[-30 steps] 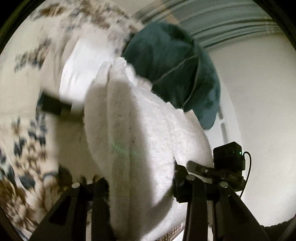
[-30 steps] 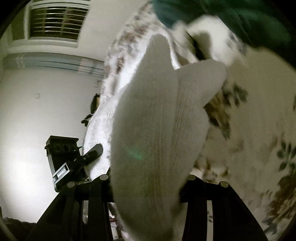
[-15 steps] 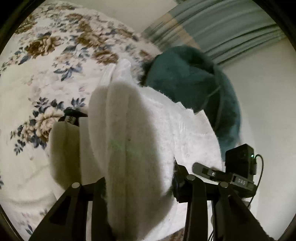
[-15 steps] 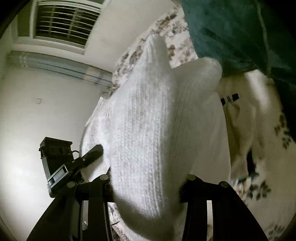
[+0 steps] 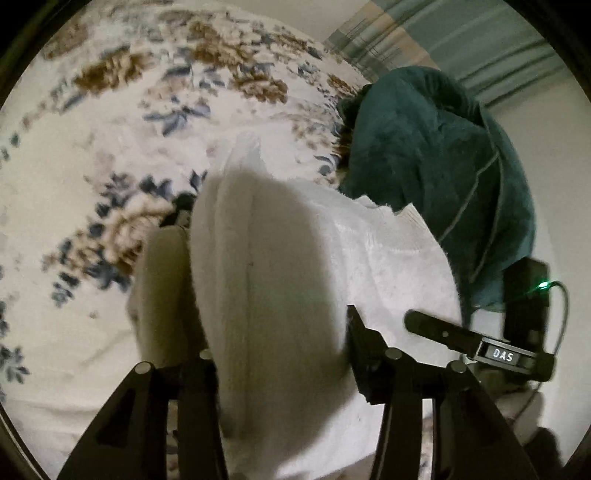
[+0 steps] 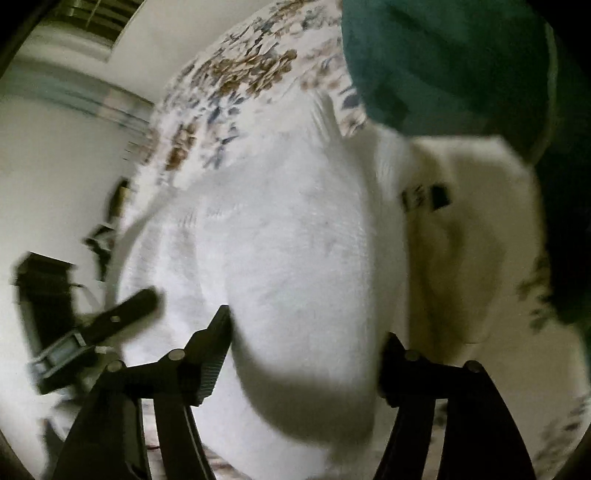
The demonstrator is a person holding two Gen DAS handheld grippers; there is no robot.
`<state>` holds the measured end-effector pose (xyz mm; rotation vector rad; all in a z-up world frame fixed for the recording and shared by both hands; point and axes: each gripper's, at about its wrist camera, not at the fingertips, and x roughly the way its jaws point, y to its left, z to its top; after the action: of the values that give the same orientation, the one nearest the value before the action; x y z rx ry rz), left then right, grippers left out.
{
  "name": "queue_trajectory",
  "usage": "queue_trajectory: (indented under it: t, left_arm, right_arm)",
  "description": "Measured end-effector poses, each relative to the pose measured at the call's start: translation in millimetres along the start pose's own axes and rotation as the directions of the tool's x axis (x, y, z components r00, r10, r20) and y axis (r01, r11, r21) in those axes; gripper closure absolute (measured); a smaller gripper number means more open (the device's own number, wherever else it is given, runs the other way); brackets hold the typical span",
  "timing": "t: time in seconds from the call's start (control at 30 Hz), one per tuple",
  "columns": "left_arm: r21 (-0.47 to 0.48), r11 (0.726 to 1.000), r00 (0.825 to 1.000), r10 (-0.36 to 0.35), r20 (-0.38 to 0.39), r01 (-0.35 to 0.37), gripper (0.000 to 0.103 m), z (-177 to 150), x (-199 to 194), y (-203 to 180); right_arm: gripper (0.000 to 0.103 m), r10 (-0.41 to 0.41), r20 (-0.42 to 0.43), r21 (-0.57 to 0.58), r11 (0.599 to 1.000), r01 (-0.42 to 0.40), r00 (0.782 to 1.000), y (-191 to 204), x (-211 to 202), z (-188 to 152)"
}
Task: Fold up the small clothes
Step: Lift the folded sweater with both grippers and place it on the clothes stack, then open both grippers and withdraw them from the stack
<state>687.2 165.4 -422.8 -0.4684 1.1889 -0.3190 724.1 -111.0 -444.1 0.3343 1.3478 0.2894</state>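
A white knitted sock [image 5: 280, 295] hangs stretched between my two grippers above a floral bedspread [image 5: 110, 129]. My left gripper [image 5: 280, 350] is shut on one end of it. My right gripper [image 6: 306, 354] is shut on the other end [image 6: 295, 258], which fills the middle of the right wrist view. A second cream sock [image 5: 162, 280] with a black mark lies on the bed just beyond, also seen in the right wrist view [image 6: 461, 240]. The fingertips are hidden by the fabric.
A dark teal garment [image 5: 443, 166] is heaped on the bed behind the socks, also in the right wrist view [image 6: 443, 55]. The other gripper's body [image 5: 517, 332] shows at the right. A white wall and striped curtain [image 5: 461, 33] lie beyond the bed.
Both grippers have lowered the white sock toward the bed beside the cream sock. The views have tilted down, showing more bedspread. Both grips stay shut.
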Motion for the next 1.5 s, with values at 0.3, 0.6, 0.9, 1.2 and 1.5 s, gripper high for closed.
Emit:
queue_trajectory:
  t: [0.3,0.6,0.9,1.2,1.5]
  left_arm:
    - [0.074,0.964,0.964,0.249,0.095,-0.256,0.017,-16.7,-15.1,-25.4]
    - [0.111,0.901,0.904,0.403,0.143,-0.419,0.003,-48.0,-34.5,-50.0]
    - [0.135,0.872,0.876,0.444,0.189,-0.472,0.003,-90.7,-104.2,-93.4]
    - [0.177,0.852,0.846,0.423,0.323,-0.493,0.003,-156.5,-221.1,-162.1]
    - [0.175,0.855,0.818,0.379,0.433,-0.489,0.003,-234.7,-337.2,-223.5]
  right_arm:
    - [0.000,-0.379,0.146,-0.157,0.903,0.400,0.914,41.7,-47.7,-42.4]
    - [0.000,-0.492,0.228,-0.084,0.850,0.520,0.840,46.3,-93.3,-96.5]
    - [0.000,-0.481,0.309,-0.037,0.856,0.515,0.821,71.8,-182.4,-151.4]
    - [0.000,-0.462,0.455,-0.023,0.849,0.529,0.761,126.8,-325.4,-241.3]
    - [0.000,-0.392,0.591,-0.027,0.864,0.503,0.705,187.3,-466.4,-354.2]
